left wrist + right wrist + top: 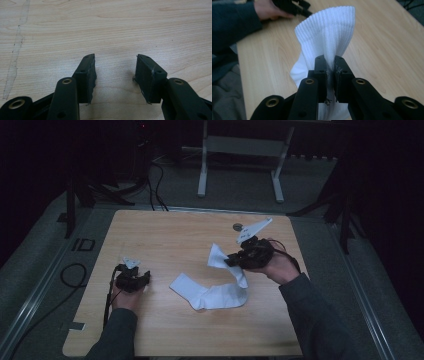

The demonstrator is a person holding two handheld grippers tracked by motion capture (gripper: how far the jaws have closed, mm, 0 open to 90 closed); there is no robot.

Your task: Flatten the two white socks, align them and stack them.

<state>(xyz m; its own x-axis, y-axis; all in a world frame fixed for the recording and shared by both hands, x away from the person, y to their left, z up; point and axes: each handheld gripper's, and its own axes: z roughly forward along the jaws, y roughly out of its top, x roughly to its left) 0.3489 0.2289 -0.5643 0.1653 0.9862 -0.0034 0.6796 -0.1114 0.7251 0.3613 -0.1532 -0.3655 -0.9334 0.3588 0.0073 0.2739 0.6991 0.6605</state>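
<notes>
one white sock [220,285], cuff clamped in the right gripper [329,68] and lifted for folding; left gripper [115,75], jaws apart, waits on the table [175,235].

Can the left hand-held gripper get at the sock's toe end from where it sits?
Probably yes: the left hand-held gripper is open, and bare table lies between it and the white sock.
</notes>
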